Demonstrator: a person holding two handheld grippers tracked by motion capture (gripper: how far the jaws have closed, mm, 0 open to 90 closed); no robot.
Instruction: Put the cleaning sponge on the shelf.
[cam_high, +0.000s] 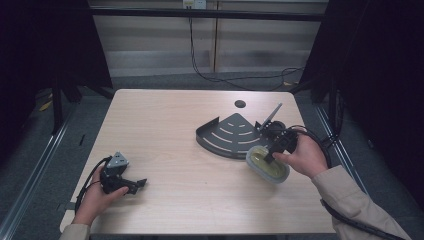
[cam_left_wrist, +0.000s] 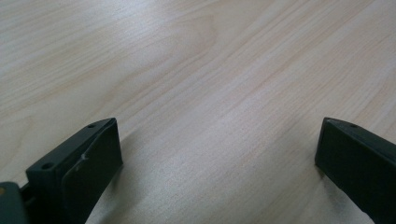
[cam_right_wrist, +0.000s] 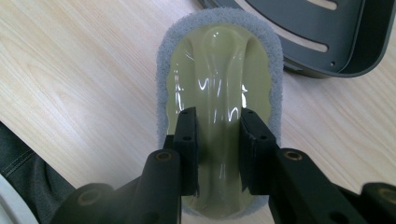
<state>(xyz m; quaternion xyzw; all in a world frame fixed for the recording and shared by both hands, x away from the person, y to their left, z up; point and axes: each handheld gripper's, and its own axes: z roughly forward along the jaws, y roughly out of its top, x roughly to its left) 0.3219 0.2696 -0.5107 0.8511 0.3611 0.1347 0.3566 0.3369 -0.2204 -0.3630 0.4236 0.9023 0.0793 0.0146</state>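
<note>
the right tongs (cam_right_wrist: 218, 135) pinch the raised middle ridge of a scrubbing pad (cam_right_wrist: 219, 88), one jaw on each side of that glossy olive-green handle, with the pad's grey fuzzy rim spreading out beyond and to both sides of the jaws. in the high view the right tongs (cam_high: 272, 154) are held by the right hand (cam_high: 302, 156) and the pad (cam_high: 267, 163) lies flat on the light wood surface (cam_high: 175, 130) directly under them. just beyond the pad, on the far side from the right hand, sits a dark metal quarter-round corner shelf (cam_high: 230, 135) with curved slots in its floor and a low wall; its rounded edge lies just beside the pad, and whether they touch cannot be told. the shelf's corner (cam_right_wrist: 327, 37) shows ahead of the right tongs and off to one side. the left tongs (cam_high: 136, 184), held by the left hand (cam_high: 97, 195), rest low on the surface well apart from the pad and shelf. the left tongs (cam_left_wrist: 219, 149) are spread wide, with bare wood grain (cam_left_wrist: 210, 70) between and ahead of the jaws.
</note>
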